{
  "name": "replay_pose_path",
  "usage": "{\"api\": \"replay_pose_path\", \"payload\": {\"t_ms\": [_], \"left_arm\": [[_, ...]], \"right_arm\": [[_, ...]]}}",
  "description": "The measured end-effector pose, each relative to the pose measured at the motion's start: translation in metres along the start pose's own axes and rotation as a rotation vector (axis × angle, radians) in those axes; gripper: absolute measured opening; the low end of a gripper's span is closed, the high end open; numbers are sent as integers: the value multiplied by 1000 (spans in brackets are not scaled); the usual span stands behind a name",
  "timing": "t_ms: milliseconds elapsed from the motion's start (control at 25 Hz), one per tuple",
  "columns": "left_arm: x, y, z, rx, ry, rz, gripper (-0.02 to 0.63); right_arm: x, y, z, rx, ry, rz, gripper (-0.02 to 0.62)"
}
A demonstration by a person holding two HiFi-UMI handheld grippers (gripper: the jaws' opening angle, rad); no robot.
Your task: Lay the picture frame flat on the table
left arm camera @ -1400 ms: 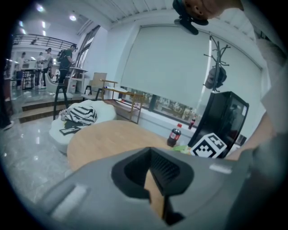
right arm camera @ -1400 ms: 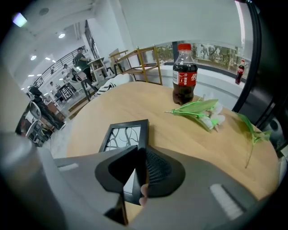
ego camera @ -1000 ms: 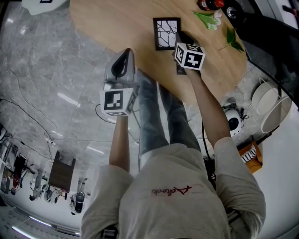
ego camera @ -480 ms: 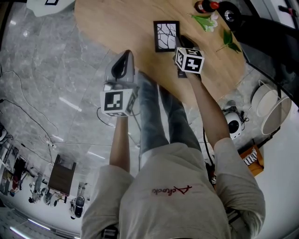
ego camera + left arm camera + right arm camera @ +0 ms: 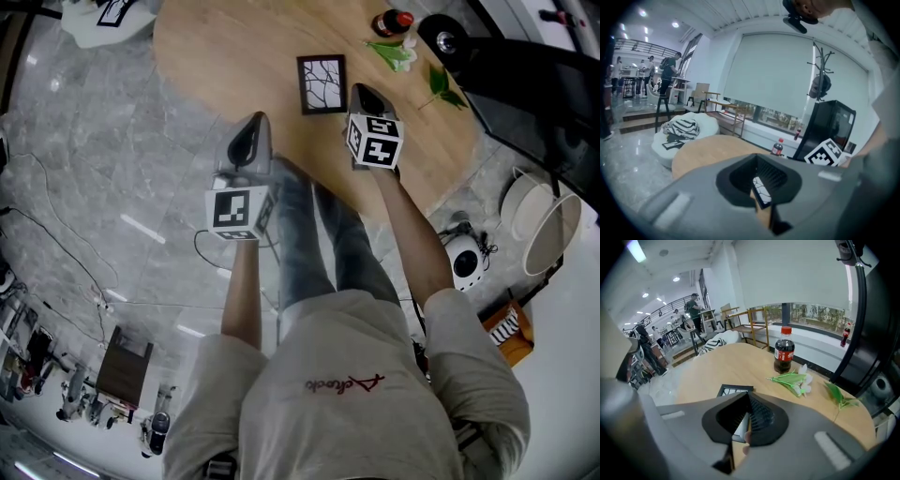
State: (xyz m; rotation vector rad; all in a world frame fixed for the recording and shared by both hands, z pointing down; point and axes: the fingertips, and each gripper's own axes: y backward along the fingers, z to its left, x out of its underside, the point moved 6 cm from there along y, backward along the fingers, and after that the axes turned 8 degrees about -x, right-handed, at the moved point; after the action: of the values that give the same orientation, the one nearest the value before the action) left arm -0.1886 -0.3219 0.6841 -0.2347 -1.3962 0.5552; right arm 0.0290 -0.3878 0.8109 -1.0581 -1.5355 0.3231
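The picture frame (image 5: 322, 84) is seemingly already lying flat on the table (image 5: 225, 47), so the right gripper (image 5: 362, 92) just beside it and the left gripper (image 5: 253, 127) farther off are hanging clenched and empty, probably needing only to back away.

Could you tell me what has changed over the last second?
The right gripper has drawn back from the picture frame toward the person, leaving bare table between them; its jaws hold nothing. The frame stays flat, and the left gripper stays beside the table edge.
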Motion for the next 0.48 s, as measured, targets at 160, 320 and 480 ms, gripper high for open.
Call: {"api": "replay_pose_path", "payload": {"t_ms": [160,320,480], "left_arm": [[-16,11,-7,-5,-7,-25,2],[-34,24,-17,-1,-21,-45,2],[-48,37,-29,-13,-30,-46,2]], "right_arm": [[-15,28,8,-6,15,-56,6],[-33,62,20,-24,52,-99,6],[-55,99,30,-58,112,-159,5]]}}
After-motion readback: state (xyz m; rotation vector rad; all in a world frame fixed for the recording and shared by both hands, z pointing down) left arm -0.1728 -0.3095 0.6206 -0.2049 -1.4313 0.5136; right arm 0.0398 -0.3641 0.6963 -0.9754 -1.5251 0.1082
